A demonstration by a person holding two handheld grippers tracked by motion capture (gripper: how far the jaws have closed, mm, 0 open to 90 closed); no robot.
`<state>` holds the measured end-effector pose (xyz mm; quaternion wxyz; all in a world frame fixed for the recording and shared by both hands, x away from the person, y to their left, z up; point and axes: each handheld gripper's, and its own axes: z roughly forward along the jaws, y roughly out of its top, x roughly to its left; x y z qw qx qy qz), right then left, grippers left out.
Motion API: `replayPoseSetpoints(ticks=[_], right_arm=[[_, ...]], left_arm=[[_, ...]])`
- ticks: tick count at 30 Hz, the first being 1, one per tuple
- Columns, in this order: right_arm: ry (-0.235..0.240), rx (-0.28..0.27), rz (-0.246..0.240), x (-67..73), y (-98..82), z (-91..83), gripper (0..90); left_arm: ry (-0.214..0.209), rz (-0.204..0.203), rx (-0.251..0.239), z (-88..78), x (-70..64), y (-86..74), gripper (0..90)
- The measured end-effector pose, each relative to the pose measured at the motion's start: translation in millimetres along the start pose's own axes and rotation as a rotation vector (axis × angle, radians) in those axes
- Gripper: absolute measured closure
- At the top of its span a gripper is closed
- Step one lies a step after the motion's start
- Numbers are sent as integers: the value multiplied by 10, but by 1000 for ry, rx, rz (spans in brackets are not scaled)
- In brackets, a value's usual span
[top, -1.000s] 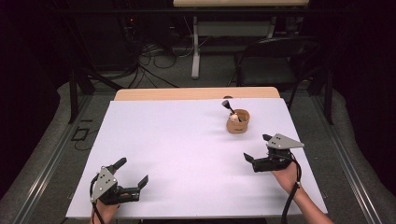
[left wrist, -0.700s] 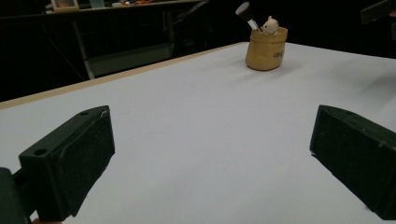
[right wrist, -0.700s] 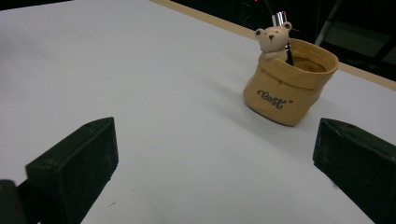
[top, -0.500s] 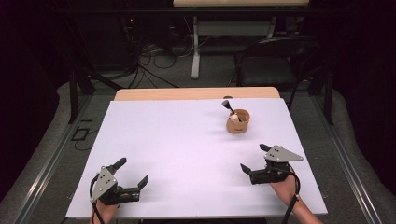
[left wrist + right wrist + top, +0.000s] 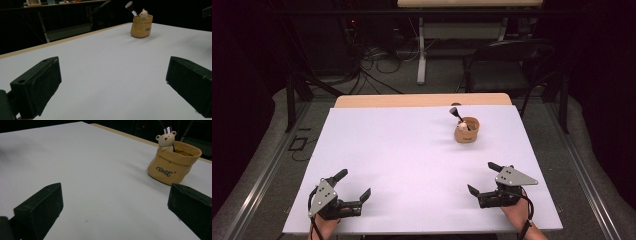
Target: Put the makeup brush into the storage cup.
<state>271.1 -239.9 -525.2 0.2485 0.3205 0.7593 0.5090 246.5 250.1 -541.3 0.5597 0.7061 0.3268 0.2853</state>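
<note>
While both my grippers rest low at the near edge of the table (image 5: 412, 150), nothing is in my grasp: the left gripper (image 5: 354, 184) has its jaws spread wide over bare white surface, and the right gripper (image 5: 482, 177) has its jaws spread just as wide, pointing toward the far right part of the table. The tan pot (image 5: 466, 131) stands upright there, well apart from both grippers, with a small bear figure (image 5: 165, 139) peeking over its rim and a brush (image 5: 132, 8) leaning out of it, bristles up. I judge the pot to be the thing I will reach for, and the right gripper is the nearer one. The risks I see come from the pot's shape: its sides look soft-edged and bulged, so jaws closing high on the rim could slip or tip it. The slanted brush raises the load on one side, and a jaw nudging its handle could lever the pot over. Coming in too low could simply push the pot along the smooth surface toward the far edge.
</note>
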Motion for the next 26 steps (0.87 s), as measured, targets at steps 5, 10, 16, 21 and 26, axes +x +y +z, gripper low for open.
replayPoseSetpoints(ticks=[5,10,16,21,26], right_arm=[[5,0,2,18,-16,-35,0],[-2,-4,-5,25,-38,-68,0],[-4,7,-2,22,-43,-67,0],[-1,21,-6,7,-52,-38,0],[9,7,-2,-24,-50,-33,0]], left_arm=[[-3,1,2,-1,-3,0,0],[-14,6,6,4,-7,0,0],[-16,1,10,7,-10,-5,0],[-23,3,14,29,-10,-11,0],[-27,7,20,52,-16,-12,0]])
